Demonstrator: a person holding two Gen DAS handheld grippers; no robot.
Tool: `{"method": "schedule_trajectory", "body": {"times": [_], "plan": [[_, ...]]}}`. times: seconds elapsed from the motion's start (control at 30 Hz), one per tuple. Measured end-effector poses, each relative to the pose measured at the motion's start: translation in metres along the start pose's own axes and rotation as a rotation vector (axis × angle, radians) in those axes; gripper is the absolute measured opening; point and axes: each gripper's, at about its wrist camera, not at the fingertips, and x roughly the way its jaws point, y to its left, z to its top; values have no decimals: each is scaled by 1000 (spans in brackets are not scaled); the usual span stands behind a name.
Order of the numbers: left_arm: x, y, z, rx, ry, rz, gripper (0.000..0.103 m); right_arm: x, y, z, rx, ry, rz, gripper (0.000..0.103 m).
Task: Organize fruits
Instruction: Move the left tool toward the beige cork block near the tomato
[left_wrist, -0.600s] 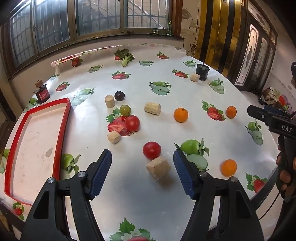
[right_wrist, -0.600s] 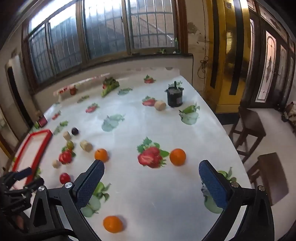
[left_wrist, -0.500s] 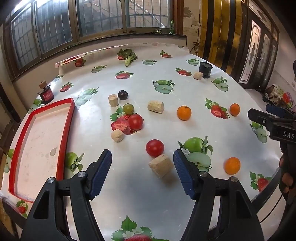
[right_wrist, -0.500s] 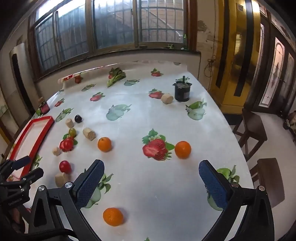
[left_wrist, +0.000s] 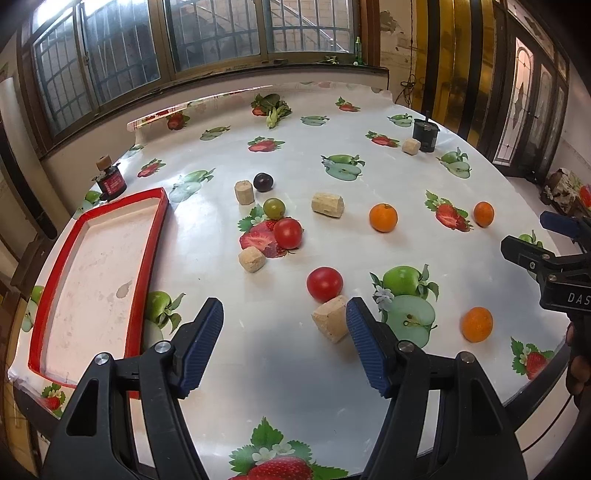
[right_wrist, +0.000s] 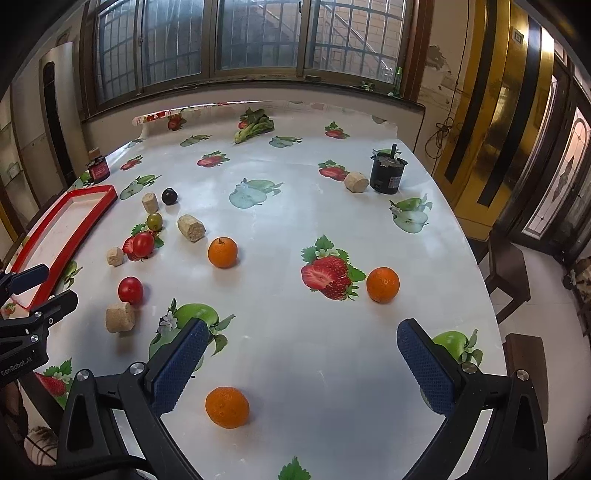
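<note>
Fruits loose on table (right_wrist: 295, 206): three oranges, two red tomatoes, one green, one dark plum, five corks. Left gripper (left_wrist: 284, 341) and right gripper (right_wrist: 295, 363) both spread, empty.

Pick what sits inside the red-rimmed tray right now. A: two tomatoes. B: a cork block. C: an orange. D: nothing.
D: the red-rimmed tray shows only its bare stained floor, while every tomato, orange and cork piece lies out on the tablecloth.
</note>
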Motion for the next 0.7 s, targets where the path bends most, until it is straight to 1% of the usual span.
{"method": "schedule_trajectory", "body": {"times": [0.03,0.1,0.2,0.33,0.5,0.7], "plan": [[0,-1,0,3,16,-1,68,-1,-1,0,-1,0,1,103],[0,-1,-1,1,5,-1,68,-1,-1,0,0,0,-2,103],[0,-3,-1,2,12,-4,68,0,-2,0,3,5,-5,103],[3,-5,0,1,52,-17,68,3,-4,-1,1,15,-16,103],[9,-4,-1,-13,60,-40,68,8,-7,-3,9,29,-23,103],[14,-5,-2,-11,68,-45,68,13,-10,-4,13,38,-30,103]]}}
